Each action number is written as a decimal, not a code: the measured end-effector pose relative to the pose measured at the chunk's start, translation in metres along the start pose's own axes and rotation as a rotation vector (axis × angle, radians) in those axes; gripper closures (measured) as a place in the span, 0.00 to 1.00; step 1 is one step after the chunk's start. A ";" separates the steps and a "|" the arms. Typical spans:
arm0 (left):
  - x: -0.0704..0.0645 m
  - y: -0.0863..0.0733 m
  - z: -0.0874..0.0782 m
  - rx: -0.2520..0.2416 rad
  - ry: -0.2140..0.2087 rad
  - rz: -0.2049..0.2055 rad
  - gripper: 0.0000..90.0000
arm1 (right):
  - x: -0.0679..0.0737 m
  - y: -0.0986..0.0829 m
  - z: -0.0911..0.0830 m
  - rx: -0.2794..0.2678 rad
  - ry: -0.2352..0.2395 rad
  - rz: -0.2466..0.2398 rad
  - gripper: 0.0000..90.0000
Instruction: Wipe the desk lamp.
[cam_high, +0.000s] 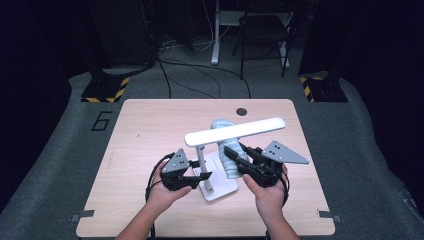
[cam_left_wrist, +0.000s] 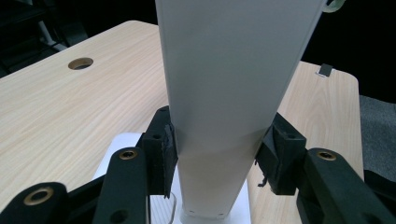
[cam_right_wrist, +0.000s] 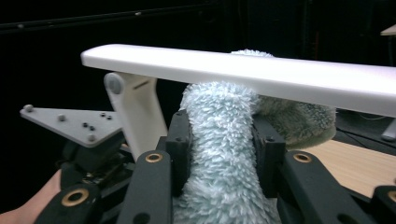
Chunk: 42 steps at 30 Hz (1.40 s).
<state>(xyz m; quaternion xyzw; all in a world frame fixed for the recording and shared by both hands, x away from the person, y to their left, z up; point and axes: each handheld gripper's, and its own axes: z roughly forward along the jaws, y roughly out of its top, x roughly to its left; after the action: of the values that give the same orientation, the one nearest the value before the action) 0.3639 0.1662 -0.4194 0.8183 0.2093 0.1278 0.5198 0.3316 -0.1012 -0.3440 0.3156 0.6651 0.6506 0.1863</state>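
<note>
Left gripper (cam_high: 192, 176) clamps white lamp (cam_high: 235, 131) post; right gripper (cam_high: 235, 156) clamps fluffy blue cloth (cam_high: 225, 145) (near table (cam_high: 150, 125) front edge).

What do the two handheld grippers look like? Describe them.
Both the left gripper and the right gripper are black, each with two jointed jaws showing brass-coloured pivot holes. Each carries a grey triangular plate with small holes on top and trails a black cable. The forearms are bare.

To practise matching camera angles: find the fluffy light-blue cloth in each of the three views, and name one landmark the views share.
High view: the cloth lies right of centre, under the lamp head, in the right gripper.
Left gripper view: not in it.
Right gripper view: bottom centre, between the jaws.
Shared landmark: the white desk lamp.
</note>
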 end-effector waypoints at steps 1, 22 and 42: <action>-0.001 0.000 0.001 -0.006 0.004 -0.009 0.59 | 0.004 0.001 0.003 0.002 0.013 -0.005 0.73; -0.001 0.000 0.002 -0.010 0.006 -0.001 0.58 | 0.025 0.004 0.003 0.013 0.096 -0.087 0.73; -0.001 -0.001 0.002 -0.012 0.006 -0.004 0.58 | 0.023 0.006 -0.005 0.026 0.115 -0.109 0.73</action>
<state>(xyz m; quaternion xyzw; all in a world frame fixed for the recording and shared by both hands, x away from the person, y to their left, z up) 0.3634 0.1646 -0.4207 0.8143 0.2117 0.1305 0.5245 0.3128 -0.0900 -0.3344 0.2434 0.6992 0.6480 0.1790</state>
